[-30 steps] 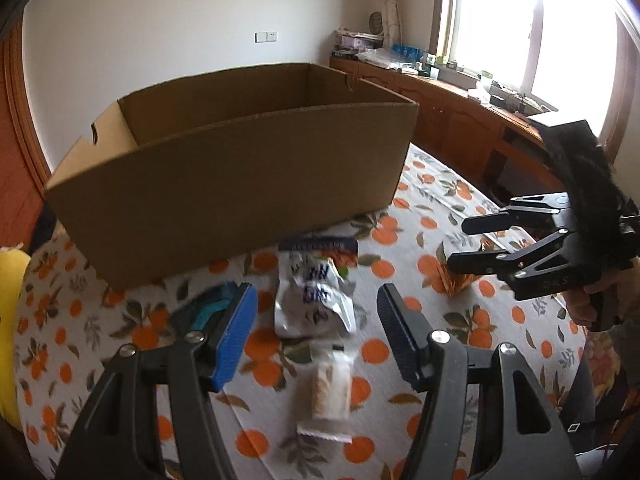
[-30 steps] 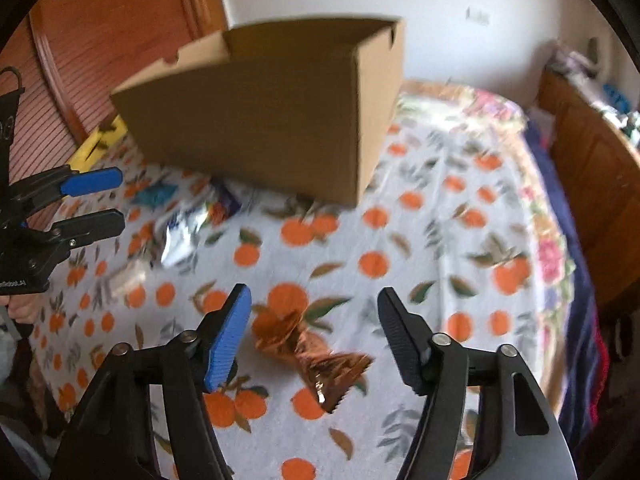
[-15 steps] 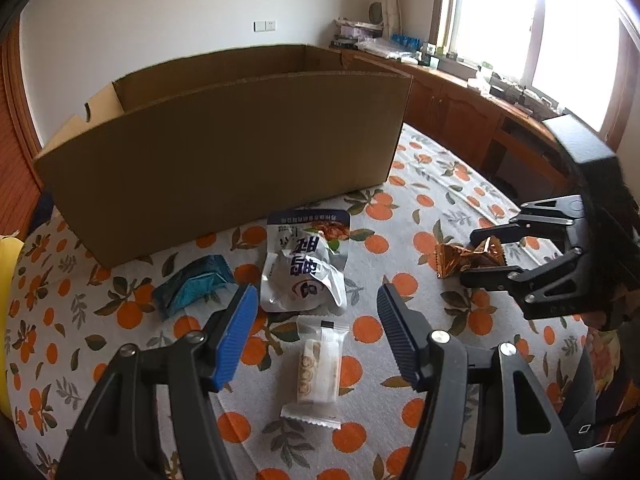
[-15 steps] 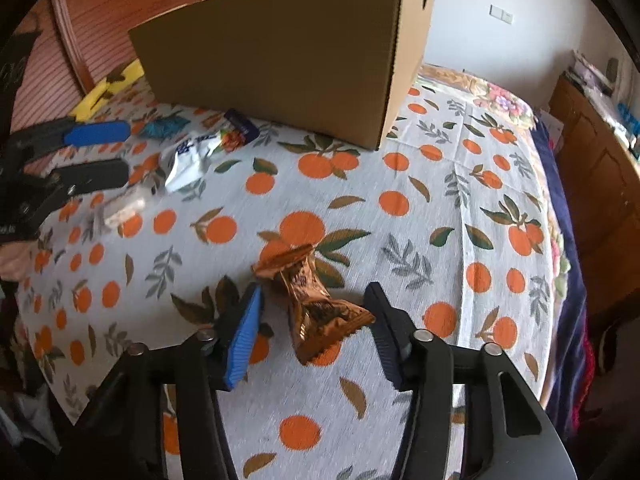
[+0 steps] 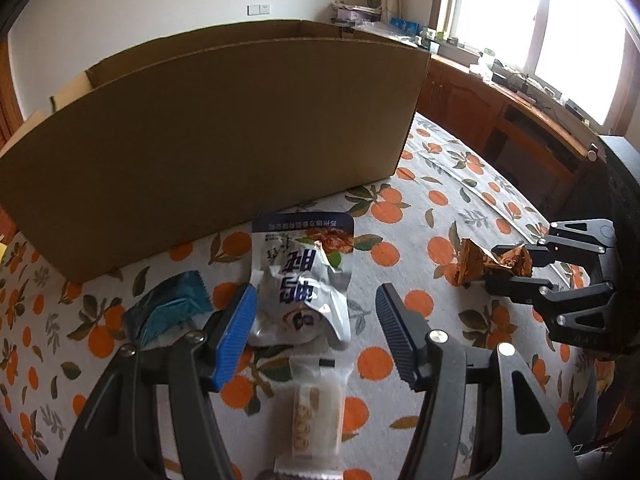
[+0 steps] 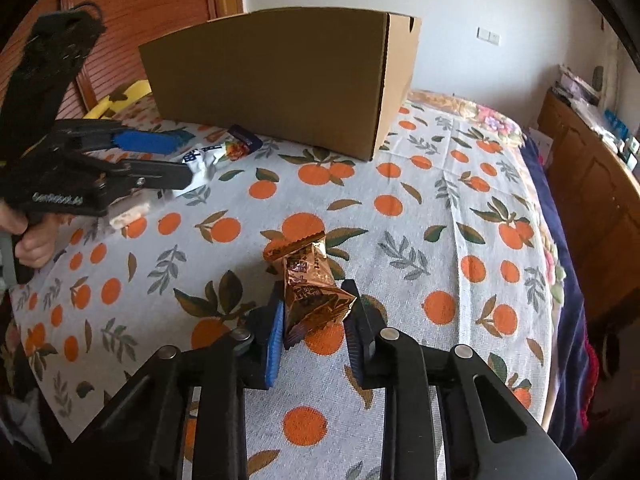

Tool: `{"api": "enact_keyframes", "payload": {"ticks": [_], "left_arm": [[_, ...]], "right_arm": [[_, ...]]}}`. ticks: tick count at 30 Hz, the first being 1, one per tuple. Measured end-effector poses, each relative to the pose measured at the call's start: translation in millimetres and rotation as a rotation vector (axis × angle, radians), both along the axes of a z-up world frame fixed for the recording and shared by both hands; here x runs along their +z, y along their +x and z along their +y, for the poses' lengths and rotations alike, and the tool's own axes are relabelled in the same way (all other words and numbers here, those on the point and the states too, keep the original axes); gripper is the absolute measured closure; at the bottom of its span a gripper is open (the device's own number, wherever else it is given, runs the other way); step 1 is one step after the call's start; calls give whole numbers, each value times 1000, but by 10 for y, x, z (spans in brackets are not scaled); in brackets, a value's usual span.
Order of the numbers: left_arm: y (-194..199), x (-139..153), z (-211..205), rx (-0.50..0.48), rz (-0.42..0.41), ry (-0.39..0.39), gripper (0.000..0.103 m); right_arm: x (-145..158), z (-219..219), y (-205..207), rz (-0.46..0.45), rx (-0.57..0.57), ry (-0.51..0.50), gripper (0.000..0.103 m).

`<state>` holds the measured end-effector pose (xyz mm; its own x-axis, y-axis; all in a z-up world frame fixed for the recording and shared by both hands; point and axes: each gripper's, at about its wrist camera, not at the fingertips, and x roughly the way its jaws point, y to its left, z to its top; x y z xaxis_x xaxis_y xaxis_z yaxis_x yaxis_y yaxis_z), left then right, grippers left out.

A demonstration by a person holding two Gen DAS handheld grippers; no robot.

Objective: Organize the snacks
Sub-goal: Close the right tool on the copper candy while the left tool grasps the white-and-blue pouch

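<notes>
Left wrist view: left gripper (image 5: pixel 316 330) half open, holding nothing, blue pads on both sides of the lower end of a white snack pouch (image 5: pixel 302 280). Below it a small clear-wrapped biscuit bar (image 5: pixel 316 408), at the near edge of the orange-print tablecloth (image 5: pixel 440 200). To the left a teal wrapper (image 5: pixel 172 308), just beside the left pad. Behind all, a big open cardboard box (image 5: pixel 216 140), toward the far edge. At the right, right gripper (image 5: pixel 504 268) around a copper foil candy (image 5: pixel 476 266).

Right wrist view: right gripper (image 6: pixel 316 320) closing, jaws narrow, copper foil candy (image 6: pixel 308 288) between the pads, apparently touching both, near the middle of the tablecloth (image 6: pixel 440 208). Only the near end of the wrapper inside the jaws; far end resting on the cloth. Left gripper (image 6: pixel 160 160) over the white snack pouch (image 6: pixel 204 158), near the cardboard box (image 6: pixel 280 80).

Risks, as judgement: thin crinkled foil held only by its tail, so possible slip or tear on lifting. Possible pinch of the cloth together with the candy. On the left side, a possible grab of the teal wrapper or the bar together with the pouch, because of crowding.
</notes>
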<state>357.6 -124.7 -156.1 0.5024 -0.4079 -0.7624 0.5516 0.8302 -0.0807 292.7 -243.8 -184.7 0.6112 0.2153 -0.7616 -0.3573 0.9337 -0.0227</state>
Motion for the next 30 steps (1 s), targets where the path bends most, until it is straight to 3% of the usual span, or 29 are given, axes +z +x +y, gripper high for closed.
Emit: {"api": "enact_keyframes", "payload": {"ticks": [12, 21, 24, 30], "left_arm": [[230, -66, -79, 15, 28, 59, 41], [269, -101, -206, 8, -10, 154, 41], [265, -90, -182, 22, -16, 155, 53], [229, -66, -147, 10, -5, 159, 58]], "right_arm": [[-11, -28, -6, 8, 1, 29, 78], [-10, -32, -3, 10, 0, 37, 78], [-12, -33, -2, 9, 0, 31, 78], [-14, -28, 1, 7, 0, 28, 78]]}}
